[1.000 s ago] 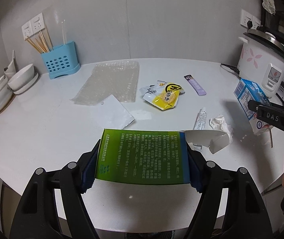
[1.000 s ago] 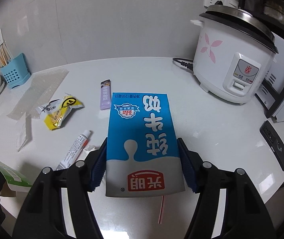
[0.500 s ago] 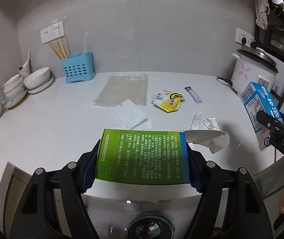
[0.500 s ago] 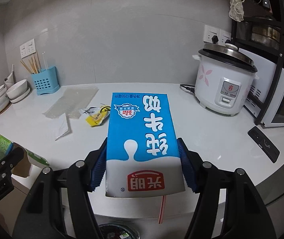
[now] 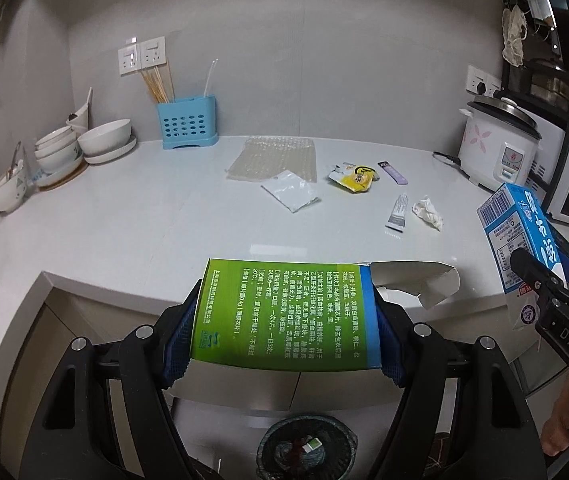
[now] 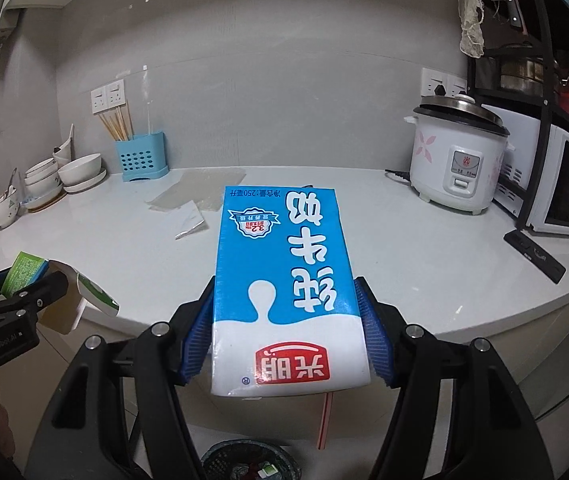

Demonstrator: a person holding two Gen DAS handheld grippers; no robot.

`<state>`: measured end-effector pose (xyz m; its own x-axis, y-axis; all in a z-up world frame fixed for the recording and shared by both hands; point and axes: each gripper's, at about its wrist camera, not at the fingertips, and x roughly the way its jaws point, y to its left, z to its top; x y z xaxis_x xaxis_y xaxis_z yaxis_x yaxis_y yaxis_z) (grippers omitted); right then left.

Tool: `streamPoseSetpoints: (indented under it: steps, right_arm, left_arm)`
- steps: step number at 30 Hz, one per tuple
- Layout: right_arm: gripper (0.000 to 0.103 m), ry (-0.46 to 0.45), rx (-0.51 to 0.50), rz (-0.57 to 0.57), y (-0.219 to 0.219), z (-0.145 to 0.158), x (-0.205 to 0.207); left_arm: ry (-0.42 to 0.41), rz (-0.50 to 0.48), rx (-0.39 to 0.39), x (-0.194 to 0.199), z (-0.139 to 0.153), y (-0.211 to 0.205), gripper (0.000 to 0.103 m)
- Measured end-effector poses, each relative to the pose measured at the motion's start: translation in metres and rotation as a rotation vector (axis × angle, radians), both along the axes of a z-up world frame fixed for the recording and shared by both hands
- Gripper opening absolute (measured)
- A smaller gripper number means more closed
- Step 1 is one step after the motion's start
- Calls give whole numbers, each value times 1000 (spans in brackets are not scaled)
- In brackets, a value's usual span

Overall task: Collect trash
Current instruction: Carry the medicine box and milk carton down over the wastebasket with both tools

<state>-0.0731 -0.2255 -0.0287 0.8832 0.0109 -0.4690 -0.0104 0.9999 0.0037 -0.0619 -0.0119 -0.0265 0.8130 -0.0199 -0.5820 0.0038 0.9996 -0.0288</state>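
Trash is held in both claws off the front edge of the counter (image 5: 124,240). Left gripper (image 5: 284,332) is closed on a green box (image 5: 284,316), blue pads pressed to its two sides, with its torn-open flap (image 5: 416,284) sticking out to the right. Right gripper (image 6: 288,340) is clamped on a blue milk carton (image 6: 284,280), print upside down, a pink straw (image 6: 326,420) hanging from its near end. Below both, on the floor, sits a bin (image 5: 308,452) with what looks like a few scraps inside, though it is dim there. On the counter lie a bubble-wrap sheet (image 5: 272,158), a white packet (image 5: 290,191) touching its near edge, a yellow wrapper (image 5: 354,178), a purple sachet (image 5: 393,172), a small tube (image 5: 398,216) and, just beside it, a crumpled tissue (image 5: 428,212).
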Motion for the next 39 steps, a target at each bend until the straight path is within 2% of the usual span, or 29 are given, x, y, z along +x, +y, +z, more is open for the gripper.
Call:
streamPoseSetpoints:
  steps: [7,11,19,26,33,39]
  right_arm:
    - [62,-13,41,28,10,-49,-53]
    - [62,-12,32,28,18,-79,-77]
    - [62,43,8,32,29,-145,-97]
    - [62,190,-8,20,35,-236,-81]
    - [62,356,-35,13,41,-327,-53]
    - [62,525,-9,6,40,-398,-27]
  left_arm:
    - [25,-21,-24,-38,-42,13,72]
    - [39,-29,-38,-55,-67,16,72]
    - [69,-21,-39,-78,-128,21,72]
    - [159,-3,-2,-60,-213,18,72]
    - [280,-12,-40,-30,-303,14,72]
    - [385,-15,-53,-5,-376,9,72]
